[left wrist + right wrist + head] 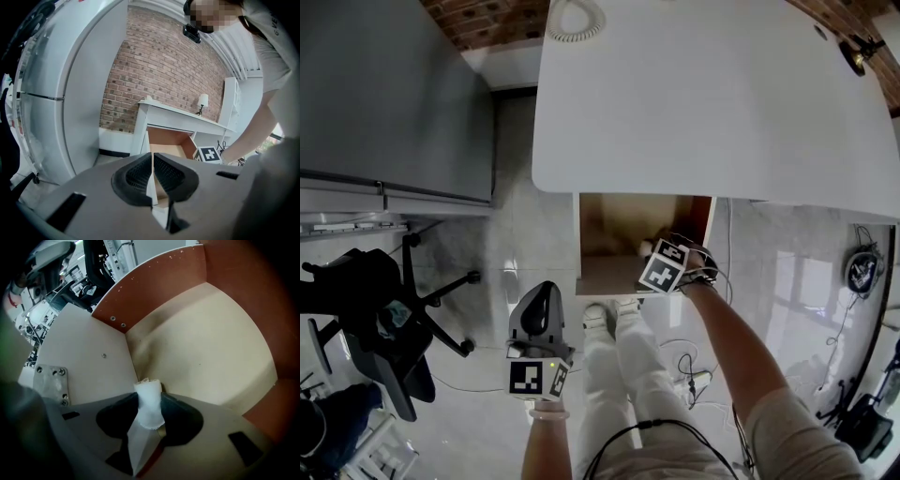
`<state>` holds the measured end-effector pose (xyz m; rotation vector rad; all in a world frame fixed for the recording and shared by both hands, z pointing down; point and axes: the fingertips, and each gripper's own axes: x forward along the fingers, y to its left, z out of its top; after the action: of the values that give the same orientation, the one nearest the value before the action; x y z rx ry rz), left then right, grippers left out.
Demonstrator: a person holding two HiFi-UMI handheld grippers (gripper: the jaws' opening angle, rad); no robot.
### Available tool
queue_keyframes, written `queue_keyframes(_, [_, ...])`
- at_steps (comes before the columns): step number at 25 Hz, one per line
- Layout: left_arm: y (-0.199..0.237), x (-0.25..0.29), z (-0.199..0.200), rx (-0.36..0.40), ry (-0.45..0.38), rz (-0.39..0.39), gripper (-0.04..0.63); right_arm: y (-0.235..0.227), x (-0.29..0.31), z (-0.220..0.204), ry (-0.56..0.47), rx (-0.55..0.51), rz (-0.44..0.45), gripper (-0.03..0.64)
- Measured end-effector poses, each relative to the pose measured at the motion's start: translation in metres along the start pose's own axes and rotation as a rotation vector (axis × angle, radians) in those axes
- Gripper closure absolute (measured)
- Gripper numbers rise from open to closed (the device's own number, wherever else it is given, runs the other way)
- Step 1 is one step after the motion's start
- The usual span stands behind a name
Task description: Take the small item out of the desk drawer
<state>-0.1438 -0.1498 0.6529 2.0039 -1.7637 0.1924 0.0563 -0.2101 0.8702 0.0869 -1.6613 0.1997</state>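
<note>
While in drawer [211, 338], item [149, 408] sits btwn R tool [150, 397] pads.

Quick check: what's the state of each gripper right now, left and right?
Left gripper: closed, nothing between its jaws.
Right gripper: closed on the small white item, inside the drawer.

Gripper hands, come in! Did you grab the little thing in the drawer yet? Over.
Left gripper shut, empty, away from drawer. Right gripper shut on small white item inside drawer. Nothing seen blocking.
</note>
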Motion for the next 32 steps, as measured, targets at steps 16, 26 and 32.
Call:
queue_keyframes(16, [-0.017, -0.004, 0.034, 0.033, -0.021, -0.051, 0.577, 0.000, -0.075, 0.011, -0.292, 0.328, 0.025, 0.459])
queue_keyframes(26, [-0.033, -0.013, 0.061, 0.062, -0.027, -0.092, 0.577, 0.011, -0.164, 0.013, -0.540, 0.490, 0.019, 0.459])
queue_keyframes(32, [-0.046, -0.019, 0.089, 0.086, -0.046, -0.119, 0.577, 0.015, -0.220, 0.009, -0.683, 0.602, 0.028, 0.459])
